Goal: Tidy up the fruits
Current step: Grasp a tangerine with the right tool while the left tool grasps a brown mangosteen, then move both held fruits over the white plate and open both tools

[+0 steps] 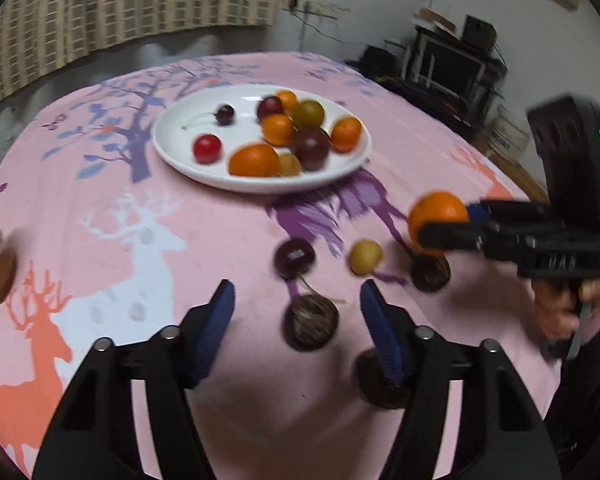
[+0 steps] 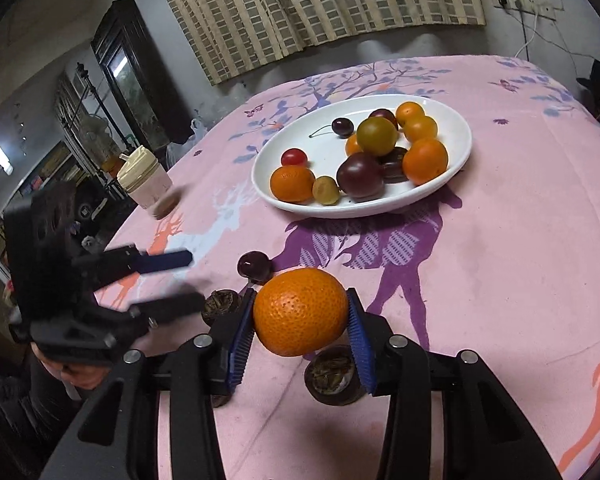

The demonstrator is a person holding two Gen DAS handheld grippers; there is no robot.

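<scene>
Pink tablecloth (image 2: 500, 240), white plate (image 2: 458, 148) mid-table already crowded with fruit. Right gripper (image 2: 300, 320) clenched on a mandarin (image 2: 301, 311), lifted off the cloth, short of the plate. Left gripper (image 1: 296, 304) spread wide, empty, hovering low over a dark round fruit (image 1: 310, 322). Risk: pads grip the mandarin's curved sides only, a fast swing could roll it out; dropping onto the pile could knock fruit off the rim.

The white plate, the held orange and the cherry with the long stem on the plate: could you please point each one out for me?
white plate (image 2: 458, 120): right wrist view, bare far rim.
held orange (image 2: 300, 312): right wrist view, middle of its peel.
cherry with the long stem (image 2: 343, 127): right wrist view, the dark fruit body.
</scene>
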